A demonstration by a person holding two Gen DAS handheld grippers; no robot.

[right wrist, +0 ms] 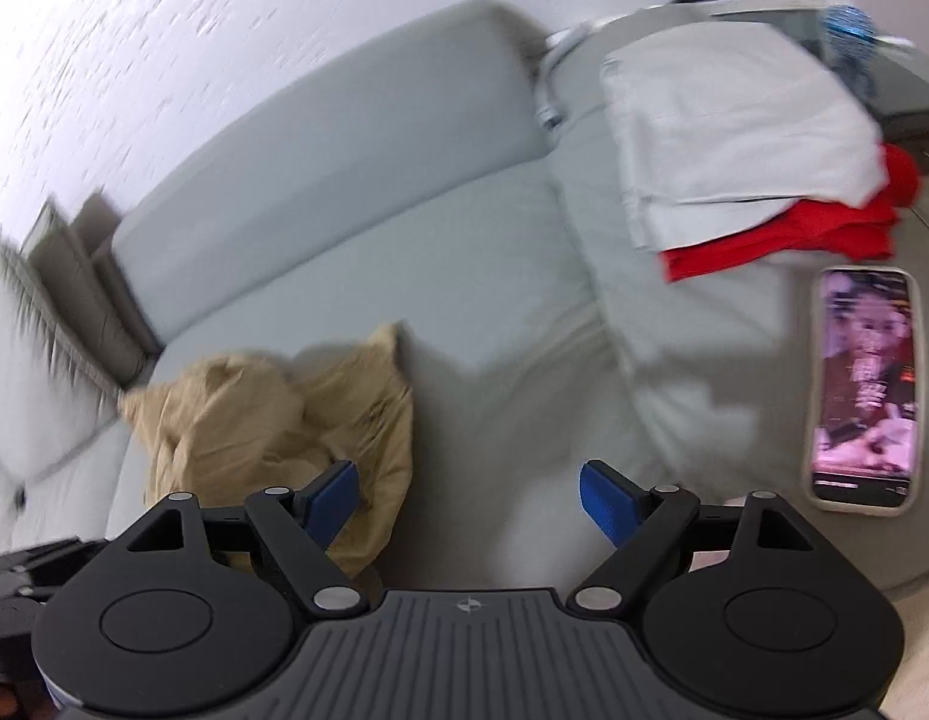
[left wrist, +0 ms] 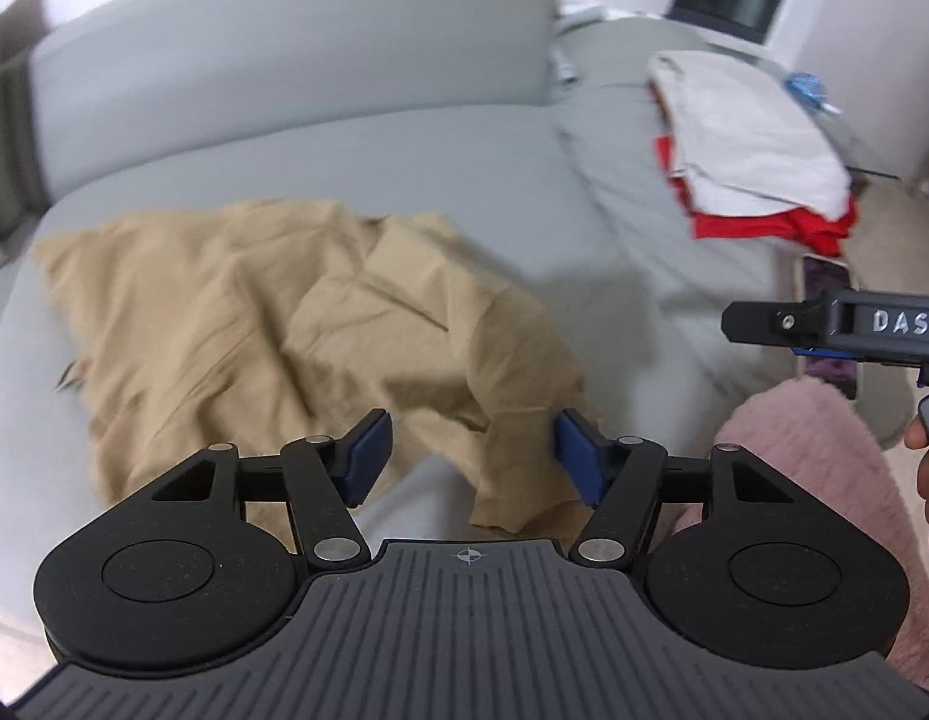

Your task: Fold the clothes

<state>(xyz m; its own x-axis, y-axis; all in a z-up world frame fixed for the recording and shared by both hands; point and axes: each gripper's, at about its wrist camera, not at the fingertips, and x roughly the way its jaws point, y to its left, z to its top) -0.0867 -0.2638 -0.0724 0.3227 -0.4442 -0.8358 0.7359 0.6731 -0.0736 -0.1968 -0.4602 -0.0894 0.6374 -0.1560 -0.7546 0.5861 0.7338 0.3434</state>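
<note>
Progress looked partial. Two garments seemed finished: a white garment (right wrist: 734, 120) lay folded on top of a red garment (right wrist: 782, 234) at the far right of the grey sofa (left wrist: 320, 138), beside a phone (right wrist: 863, 384) with its screen lit.

One piece was clearly left. A tan garment (left wrist: 254, 324) lay crumpled and unfolded on the sofa seat, wrinkled, with no neat edge showing. Its near corner hung between the fingers of the left gripper (left wrist: 470, 456), against the right-hand blue pad; the jaws stood wide apart, so nothing was clamped.

The right gripper (right wrist: 470, 498) also stood wide apart and held nothing. From the right wrist view it hovered over bare sofa cushion, with the tan garment just to its left, partly behind its left finger.

By my judgement, the tan piece needed spreading flat before any fold, then a place on the stack. Both views were blurred, so finer details of the cloth could not be told.
</note>
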